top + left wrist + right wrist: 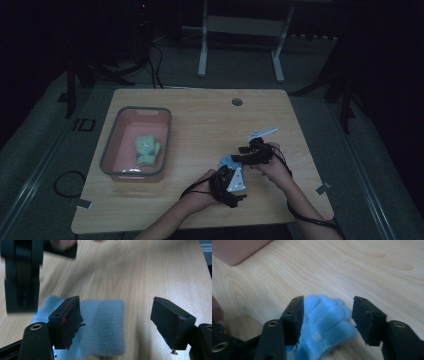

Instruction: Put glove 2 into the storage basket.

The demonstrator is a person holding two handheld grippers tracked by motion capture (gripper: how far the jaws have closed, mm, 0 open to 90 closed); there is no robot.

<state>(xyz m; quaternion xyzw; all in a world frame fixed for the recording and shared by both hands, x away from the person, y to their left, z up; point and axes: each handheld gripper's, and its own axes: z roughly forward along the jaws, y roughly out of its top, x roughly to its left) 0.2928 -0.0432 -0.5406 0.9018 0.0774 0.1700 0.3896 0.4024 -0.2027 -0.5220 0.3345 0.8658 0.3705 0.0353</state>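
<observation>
Fleecy blue glove [325, 322] looks soft, light; pinch its cuff. Both the left gripper [116, 325] and right gripper [327, 320] stand spread around it.

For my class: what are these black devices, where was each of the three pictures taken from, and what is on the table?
A person holds a two-jaw hand gripper in each hand. The high view looks down on the table: left gripper, right gripper, and a pink bin with a green glove in it. The other two pictures come from cameras riding on the grippers, looking along their black jaws. Between each pair of jaws lies a blue glove on the wood. Both pairs stand apart from it; nothing is gripped.
</observation>
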